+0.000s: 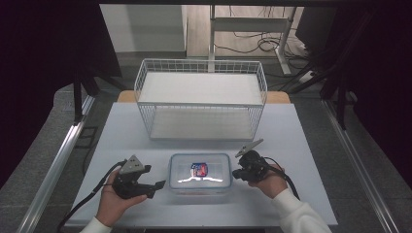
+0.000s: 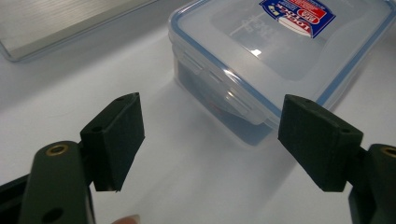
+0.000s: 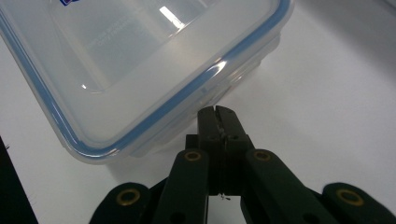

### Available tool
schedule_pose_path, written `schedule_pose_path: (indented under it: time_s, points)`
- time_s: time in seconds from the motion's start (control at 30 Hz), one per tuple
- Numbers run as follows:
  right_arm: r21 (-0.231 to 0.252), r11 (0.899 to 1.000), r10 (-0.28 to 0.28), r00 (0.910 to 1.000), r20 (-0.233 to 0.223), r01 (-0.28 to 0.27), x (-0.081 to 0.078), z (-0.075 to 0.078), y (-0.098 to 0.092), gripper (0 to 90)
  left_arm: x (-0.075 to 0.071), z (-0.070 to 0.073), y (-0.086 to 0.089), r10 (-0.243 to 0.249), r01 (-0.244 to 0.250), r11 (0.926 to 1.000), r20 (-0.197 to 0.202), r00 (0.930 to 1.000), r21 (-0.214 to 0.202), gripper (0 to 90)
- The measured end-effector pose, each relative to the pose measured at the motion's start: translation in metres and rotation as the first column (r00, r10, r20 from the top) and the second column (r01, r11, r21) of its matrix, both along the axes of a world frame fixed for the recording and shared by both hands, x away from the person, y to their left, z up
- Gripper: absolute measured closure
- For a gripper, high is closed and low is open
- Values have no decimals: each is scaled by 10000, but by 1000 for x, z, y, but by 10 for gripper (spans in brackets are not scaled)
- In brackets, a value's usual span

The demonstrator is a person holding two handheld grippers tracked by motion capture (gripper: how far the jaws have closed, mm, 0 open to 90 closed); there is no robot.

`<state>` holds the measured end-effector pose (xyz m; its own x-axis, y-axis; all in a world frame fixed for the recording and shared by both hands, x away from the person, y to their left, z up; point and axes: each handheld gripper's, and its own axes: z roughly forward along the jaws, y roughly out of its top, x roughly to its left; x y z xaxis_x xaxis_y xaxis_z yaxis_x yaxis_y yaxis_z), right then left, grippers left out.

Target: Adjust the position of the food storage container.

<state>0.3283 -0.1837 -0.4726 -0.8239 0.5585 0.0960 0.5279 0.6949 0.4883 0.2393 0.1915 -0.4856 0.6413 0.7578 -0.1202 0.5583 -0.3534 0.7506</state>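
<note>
Flanking the lidded container (image 1: 199,174), left gripper (image 1: 154,187) jaws wide, right gripper (image 1: 236,174) jaws closed at its edge.

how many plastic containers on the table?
1: the clear lidded container with a blue seal, at the table's near edge between the left gripper and right gripper, in front of the wire basket.

The container (image 3: 140,70) is cut off by the right gripper view's top edge; its label's print is unreadable.
</note>
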Motion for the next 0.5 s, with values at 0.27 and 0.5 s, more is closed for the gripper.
schedule_pose_path:
  time_s: [0.27,0.5]
  points:
    - [1095,9915,-820,9902,1129,696,-14,16,-36,887,2,-3,6,202,-203,9997,-82,9998,-150,222]
    - [3096,9396,-1958,9711,1368,1458,-35,14,-61,735,2,-8,14,509,-512,9986,-169,9986,-161,227]
